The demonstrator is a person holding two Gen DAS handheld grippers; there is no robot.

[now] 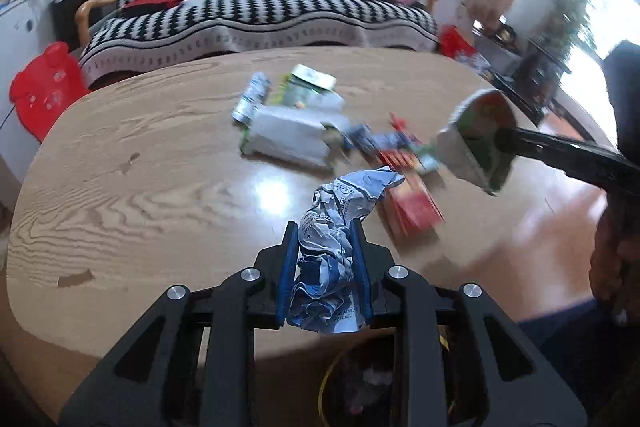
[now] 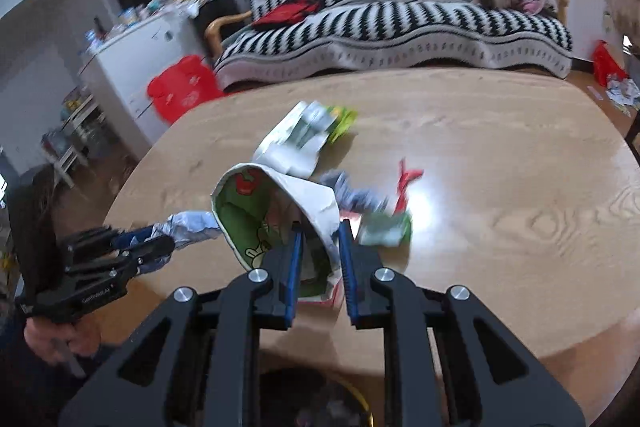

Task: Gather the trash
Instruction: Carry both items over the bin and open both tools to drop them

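My left gripper (image 1: 325, 233) is shut on a crumpled blue-and-white wrapper (image 1: 340, 227), held above the near edge of the wooden table (image 1: 120, 147). The left gripper (image 2: 160, 245) and the wrapper (image 2: 192, 223) also show at the left of the right wrist view. My right gripper (image 2: 320, 229) is shut on a white paper bag with green and red print (image 2: 256, 211), held above the table; the bag (image 1: 476, 143) also shows at the right of the left wrist view. More trash lies mid-table: a white carton (image 1: 288, 135), a can (image 1: 252, 97), a red packet (image 1: 412, 203).
A bin with a yellow rim (image 1: 348, 387) sits below the table's near edge, under both grippers. A black-and-white striped sofa (image 1: 256, 7) stands behind the table. A red stool (image 1: 44, 87) is at the left. A white cabinet (image 2: 136, 67) stands by the wall.
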